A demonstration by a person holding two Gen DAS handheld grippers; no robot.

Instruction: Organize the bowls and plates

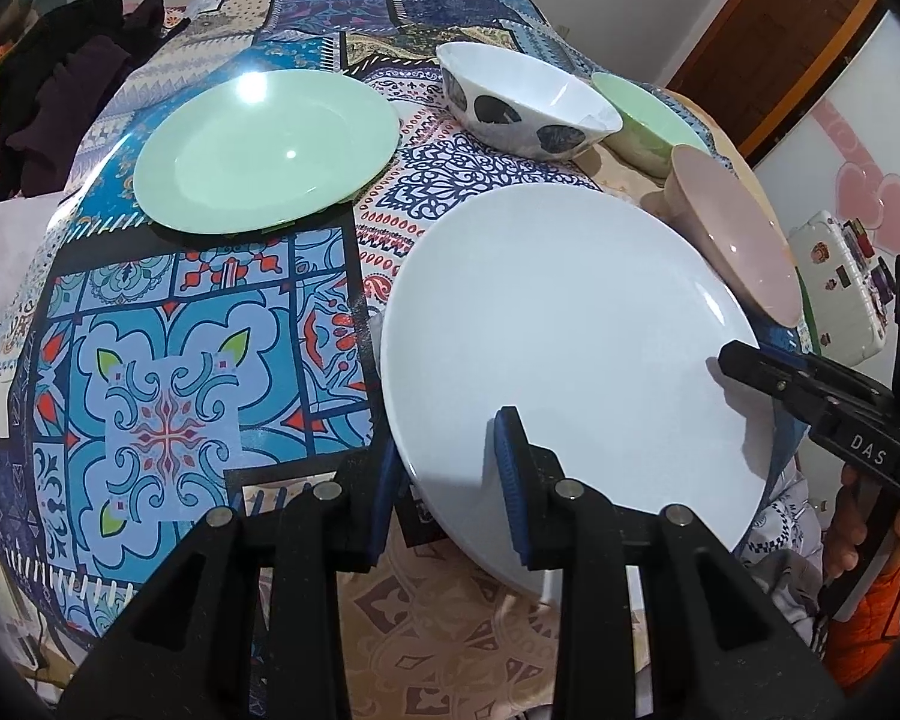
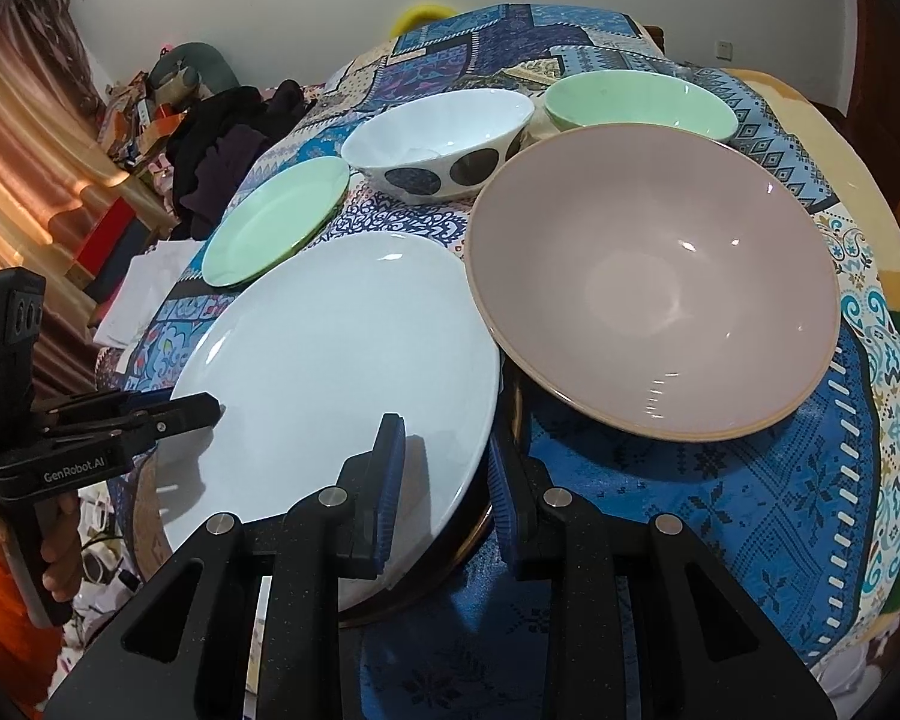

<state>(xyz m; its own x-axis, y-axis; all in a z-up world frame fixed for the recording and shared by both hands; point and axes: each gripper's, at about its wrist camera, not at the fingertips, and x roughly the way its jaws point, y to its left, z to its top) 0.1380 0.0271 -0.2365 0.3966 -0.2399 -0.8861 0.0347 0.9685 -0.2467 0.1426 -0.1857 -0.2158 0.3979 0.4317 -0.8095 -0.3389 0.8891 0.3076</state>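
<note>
Left gripper and right gripper each pinched opposite rims of the large round white glazed plate, held tilted above the patterned tablecloth. Plate looked stiff, slick, breakable; rim grips seemed right.

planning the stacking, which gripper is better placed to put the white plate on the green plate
Left, probably. Both the left gripper and right gripper straddle the white plate rim, but the green plate lies on the left gripper's side, with open tablecloth between.
</note>
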